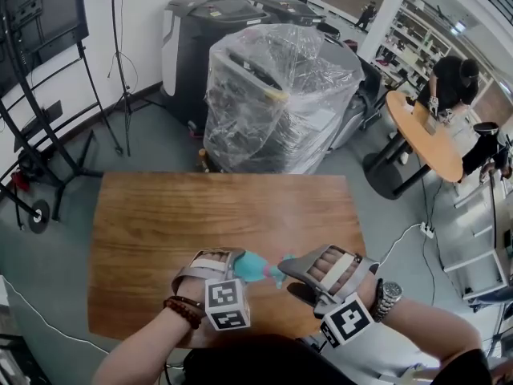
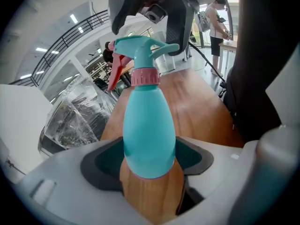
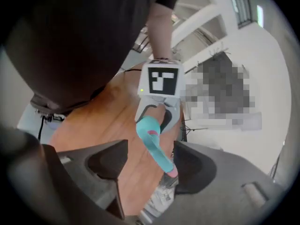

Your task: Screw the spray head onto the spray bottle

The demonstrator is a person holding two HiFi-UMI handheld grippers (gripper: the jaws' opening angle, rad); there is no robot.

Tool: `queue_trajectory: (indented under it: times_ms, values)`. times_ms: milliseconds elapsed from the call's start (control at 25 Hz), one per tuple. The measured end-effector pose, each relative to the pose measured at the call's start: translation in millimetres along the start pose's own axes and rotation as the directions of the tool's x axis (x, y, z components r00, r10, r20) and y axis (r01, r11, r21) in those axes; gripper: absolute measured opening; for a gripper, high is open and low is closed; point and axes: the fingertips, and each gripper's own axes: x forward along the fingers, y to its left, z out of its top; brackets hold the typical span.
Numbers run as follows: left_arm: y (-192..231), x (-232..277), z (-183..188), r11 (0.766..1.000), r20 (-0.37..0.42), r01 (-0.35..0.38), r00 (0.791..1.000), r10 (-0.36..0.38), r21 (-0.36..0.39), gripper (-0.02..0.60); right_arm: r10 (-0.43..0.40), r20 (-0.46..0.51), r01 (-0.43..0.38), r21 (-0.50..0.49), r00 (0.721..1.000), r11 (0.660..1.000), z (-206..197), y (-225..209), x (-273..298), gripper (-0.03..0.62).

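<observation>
Nearest the viewer, both forearms reach forward over the near edge of the tabletop (image 1: 224, 215), each hand wrapped round a handle with its marker cube turned upward. The left hand (image 1: 192, 289), with a bead bracelet (image 1: 183, 310) at the wrist, carries the left tongs (image 1: 234, 265), which point toward the right. The right hand (image 1: 341, 269), with a wristwatch (image 1: 387, 295), carries the right tongs (image 1: 287, 277), which point toward the left, so the two tools meet tip to tip.

The left tongs (image 2: 150, 168) are clenched on the lower body of the teal spray bottle (image 2: 149, 135), which lies roughly level above the wood with its neck toward the right hand. The spray head (image 2: 140, 55) sits on the neck, with a pink collar (image 2: 145, 77) at the joint and a red trigger beside it.

The right tongs (image 3: 149, 168) stand released, jaws apart. The spray head (image 3: 161, 156) lies in the gap, close to one pad; contact cannot be judged.

Beyond the tabletop stands a plastic-wrapped machine (image 1: 272, 95), with black bins behind it and a black stand (image 1: 48, 135) at left. Far right, people work at a round table (image 1: 425, 139)
</observation>
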Motion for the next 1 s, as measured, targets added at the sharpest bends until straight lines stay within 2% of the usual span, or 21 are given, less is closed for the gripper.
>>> queue_trajectory:
  times_ms: [80,160,280,400,440,520,560,600,640,680,720,760,840,920,1000]
  values:
    - [-8,0,2,0.998,-0.005,0.033,0.999,-0.033,0.046,0.367,-0.028,0.014,0.03,-0.107,1.0,0.994,12,4,8,0.288]
    - [-17,1,5,0.994,-0.007,0.06,0.998,-0.059,0.091,0.367,-0.038,0.032,0.043,-0.161,0.999,0.986,20,10,13,0.26]
    - [-26,1,11,0.986,-0.003,0.075,0.997,-0.076,0.146,0.367,-0.019,0.036,0.026,-0.199,0.999,0.98,23,19,19,0.19]
    - [-26,0,12,0.983,-0.005,0.058,0.998,-0.058,0.173,0.368,0.002,0.027,0.003,-0.184,1.0,0.983,23,26,22,0.138]
    - [-25,0,11,0.983,-0.006,0.049,0.999,-0.049,0.176,0.368,0.016,0.022,-0.012,-0.146,1.0,0.989,22,28,22,0.118]
    - [-23,0,10,0.984,-0.011,0.026,1.0,-0.025,0.175,0.368,0.075,0.018,-0.076,0.011,0.997,0.997,17,32,24,0.118]
    - [-22,1,10,0.985,-0.016,0.014,1.0,-0.012,0.17,0.367,0.104,0.03,-0.107,0.125,0.994,0.986,14,32,26,0.118]
    - [-20,2,9,0.987,-0.02,0.001,1.0,0.002,0.161,0.368,0.125,0.053,-0.135,0.254,0.991,0.958,12,31,29,0.118]
    - [-19,3,9,0.989,-0.022,-0.013,1.0,0.017,0.151,0.367,0.144,0.085,-0.166,0.393,0.986,0.905,9,30,31,0.118]
    - [-17,4,9,0.99,-0.024,-0.03,0.999,0.033,0.14,0.367,0.159,0.12,-0.199,0.531,0.98,0.824,5,29,34,0.118]
    - [-15,5,9,0.99,-0.026,-0.046,0.998,0.05,0.13,0.367,0.17,0.155,-0.23,0.659,0.973,0.716,1,27,36,0.118]
    - [-14,5,9,0.991,-0.029,-0.062,0.997,0.066,0.122,0.367,0.174,0.188,-0.255,0.768,0.967,0.588,-3,26,37,0.118]
    - [-11,7,6,0.99,-0.043,-0.089,0.995,0.094,0.111,0.367,0.167,0.25,-0.29,0.909,0.954,0.3,-11,22,42,0.118]
    - [-11,9,3,0.989,-0.056,-0.107,0.992,0.114,0.105,0.367,0.152,0.308,-0.314,0.949,0.939,0.014,-15,20,44,0.118]
    - [-13,11,2,0.987,-0.063,-0.122,0.99,0.129,0.106,0.367,0.122,0.373,-0.336,0.909,0.92,-0.248,-18,21,47,0.118]
